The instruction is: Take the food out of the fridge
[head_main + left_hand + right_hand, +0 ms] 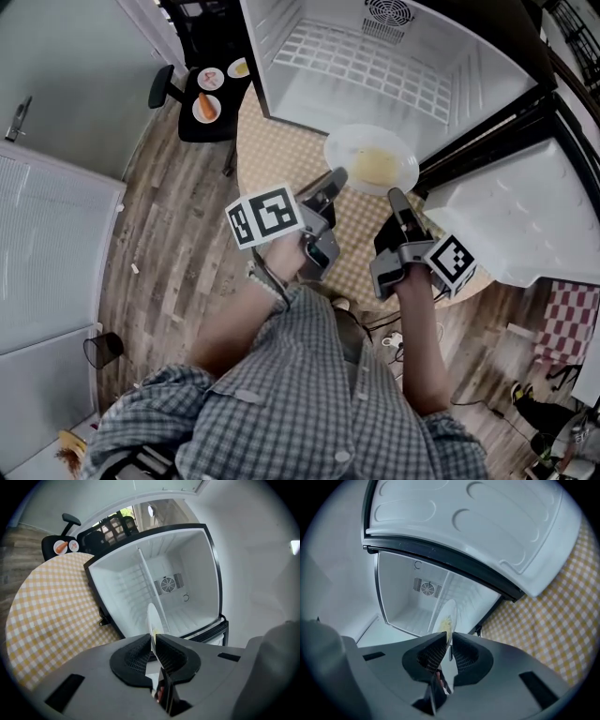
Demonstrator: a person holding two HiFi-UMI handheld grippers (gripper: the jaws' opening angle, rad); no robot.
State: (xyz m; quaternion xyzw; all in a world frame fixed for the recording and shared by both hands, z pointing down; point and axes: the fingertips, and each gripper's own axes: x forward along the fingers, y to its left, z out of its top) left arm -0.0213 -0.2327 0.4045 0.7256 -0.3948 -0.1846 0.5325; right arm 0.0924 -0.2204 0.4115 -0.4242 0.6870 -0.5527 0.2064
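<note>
Round white plate (pixel 343 148) bearing pale yellow food (pixel 376 167) is clamped at its rim by fingers of left gripper (pixel 337 176) and right gripper (pixel 395 196)

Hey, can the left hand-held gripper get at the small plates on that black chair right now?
Probably not: the left hand-held gripper is clamped on the plate rim, and the black chair holding the small plates sits beyond the table.

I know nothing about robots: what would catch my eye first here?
A white plate of yellowish food, pinched at its rim by the left gripper and the right gripper, hangs in front of an open white fridge whose inside looks bare. Under it lies a yellow checked tablecloth.
</note>
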